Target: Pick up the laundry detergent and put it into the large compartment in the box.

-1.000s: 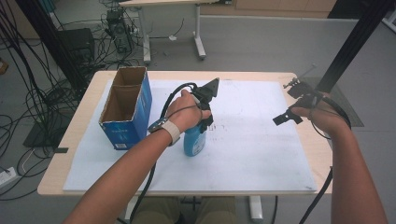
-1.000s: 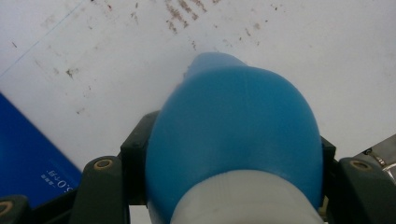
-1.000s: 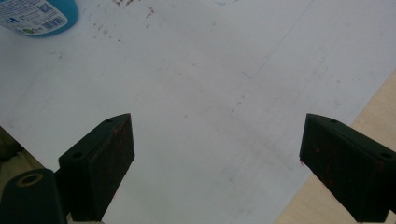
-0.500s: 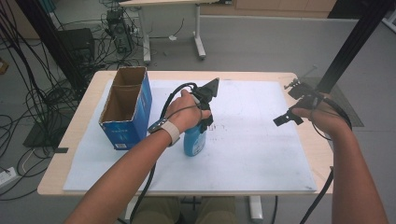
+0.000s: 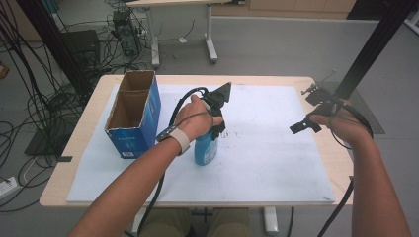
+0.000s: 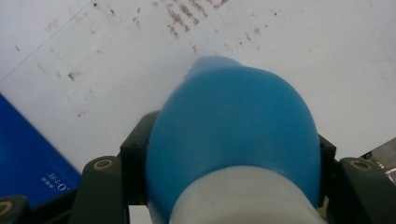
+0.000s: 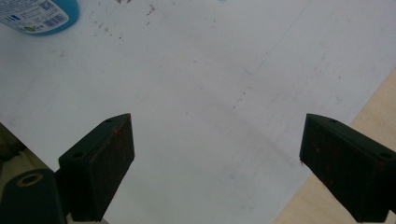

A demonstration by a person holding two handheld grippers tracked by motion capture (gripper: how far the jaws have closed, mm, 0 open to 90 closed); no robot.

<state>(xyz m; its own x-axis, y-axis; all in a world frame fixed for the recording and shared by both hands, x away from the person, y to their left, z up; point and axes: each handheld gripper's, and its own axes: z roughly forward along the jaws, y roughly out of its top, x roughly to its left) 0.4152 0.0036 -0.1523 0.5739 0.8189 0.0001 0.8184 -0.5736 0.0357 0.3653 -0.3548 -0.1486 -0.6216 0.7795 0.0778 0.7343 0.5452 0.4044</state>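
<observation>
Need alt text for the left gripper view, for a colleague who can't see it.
The left gripper is clamped on a blue bottle, one black jaw on either side. Beneath lies a smudged white mat, with a blue cardboard box at the lower left.

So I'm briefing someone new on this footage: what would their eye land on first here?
Most likely the blue bottle standing near the middle of the white mat, with the left gripper shut on its upper part. Next, the open blue cardboard box to its left on the table. The right gripper sits open over the mat's right edge, nothing between its jaws.
</observation>
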